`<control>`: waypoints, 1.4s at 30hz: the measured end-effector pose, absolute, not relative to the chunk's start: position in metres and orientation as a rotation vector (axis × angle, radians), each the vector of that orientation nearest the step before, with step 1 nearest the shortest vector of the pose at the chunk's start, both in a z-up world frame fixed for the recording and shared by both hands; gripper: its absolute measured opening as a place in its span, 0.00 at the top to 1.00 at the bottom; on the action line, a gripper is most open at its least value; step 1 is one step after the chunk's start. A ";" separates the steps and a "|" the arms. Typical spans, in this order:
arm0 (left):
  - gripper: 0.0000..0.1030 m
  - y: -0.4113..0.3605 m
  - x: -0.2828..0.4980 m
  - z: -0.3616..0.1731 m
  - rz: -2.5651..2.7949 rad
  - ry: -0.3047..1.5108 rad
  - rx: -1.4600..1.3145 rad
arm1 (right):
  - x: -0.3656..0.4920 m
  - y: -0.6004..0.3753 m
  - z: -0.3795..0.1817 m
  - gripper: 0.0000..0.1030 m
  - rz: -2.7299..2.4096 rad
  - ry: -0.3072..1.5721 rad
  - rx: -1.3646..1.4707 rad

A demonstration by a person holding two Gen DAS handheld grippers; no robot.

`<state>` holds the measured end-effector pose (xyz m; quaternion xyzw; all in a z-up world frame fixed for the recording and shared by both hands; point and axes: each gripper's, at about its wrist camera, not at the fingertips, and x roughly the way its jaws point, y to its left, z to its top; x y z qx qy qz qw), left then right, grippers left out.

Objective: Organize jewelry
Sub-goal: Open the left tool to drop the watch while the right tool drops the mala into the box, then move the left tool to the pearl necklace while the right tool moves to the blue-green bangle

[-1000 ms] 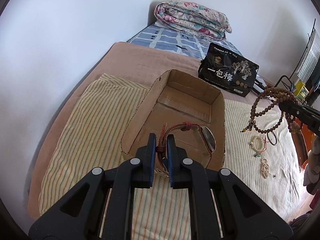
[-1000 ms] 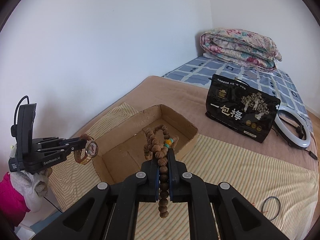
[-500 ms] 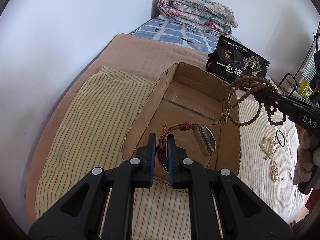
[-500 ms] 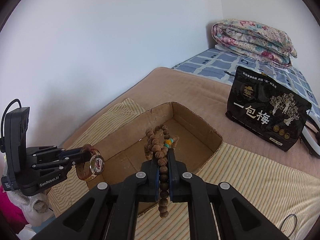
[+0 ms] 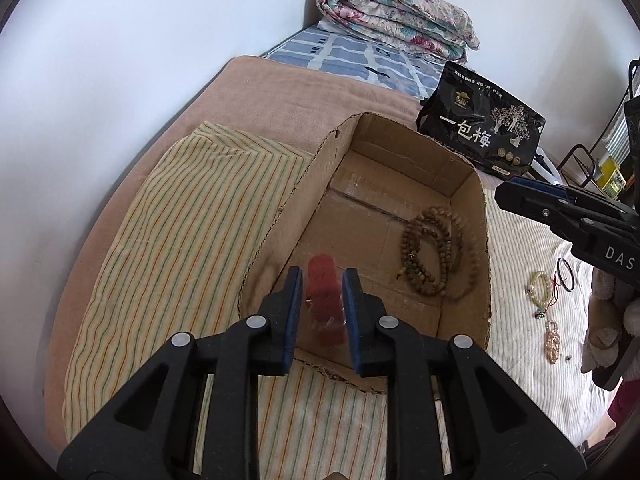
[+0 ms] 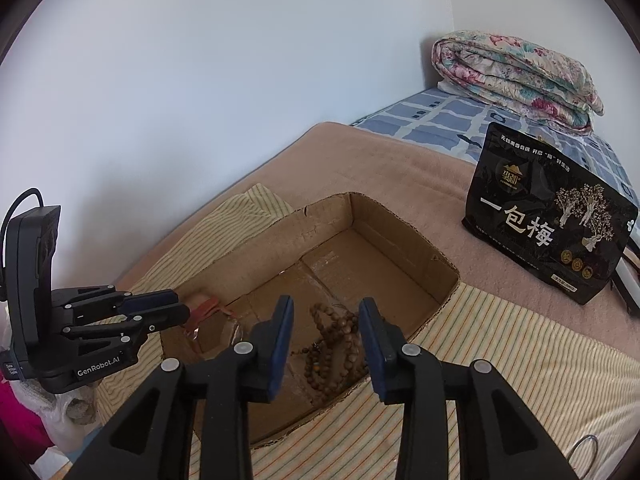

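Both grippers hang over the box (image 5: pixel 404 152) so their pieces fall inside. The left gripper (image 5: pixel 322 300) has just been opening: its narrow gap frames the blurred red-strapped watch (image 5: pixel 324 300), seemingly dropping free. The right gripper (image 6: pixel 326 338), also just opened and wider, is empty; its beads (image 6: pixel 334 344) lie on the box floor.

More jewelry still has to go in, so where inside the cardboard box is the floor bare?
Bare: the far half of the cardboard box floor, beyond the wooden bead necklace. Crowded: the near end, with necklace and red-strapped watch.
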<state>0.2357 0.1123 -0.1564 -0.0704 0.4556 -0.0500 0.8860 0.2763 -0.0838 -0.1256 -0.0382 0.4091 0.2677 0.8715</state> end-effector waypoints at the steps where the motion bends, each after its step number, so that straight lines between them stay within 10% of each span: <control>1: 0.72 0.113 0.235 -0.156 -0.106 0.943 -0.149 | 0.276 -0.084 -0.125 0.59 0.555 0.854 -0.081; 13: 0.72 0.110 0.227 -0.149 -0.107 0.930 -0.146 | 0.265 -0.099 -0.118 0.48 0.523 0.835 -0.076; 26: 0.72 0.091 0.208 -0.133 -0.139 0.858 -0.151 | 0.235 -0.152 -0.097 0.07 0.393 0.770 -0.078; 31: 0.37 0.072 0.201 -0.124 -0.153 0.848 -0.124 | 0.218 -0.188 -0.092 0.00 0.319 0.749 -0.084; 42: 0.36 0.020 0.192 -0.118 -0.253 0.840 -0.091 | 0.190 -0.287 -0.092 0.00 0.184 0.753 0.024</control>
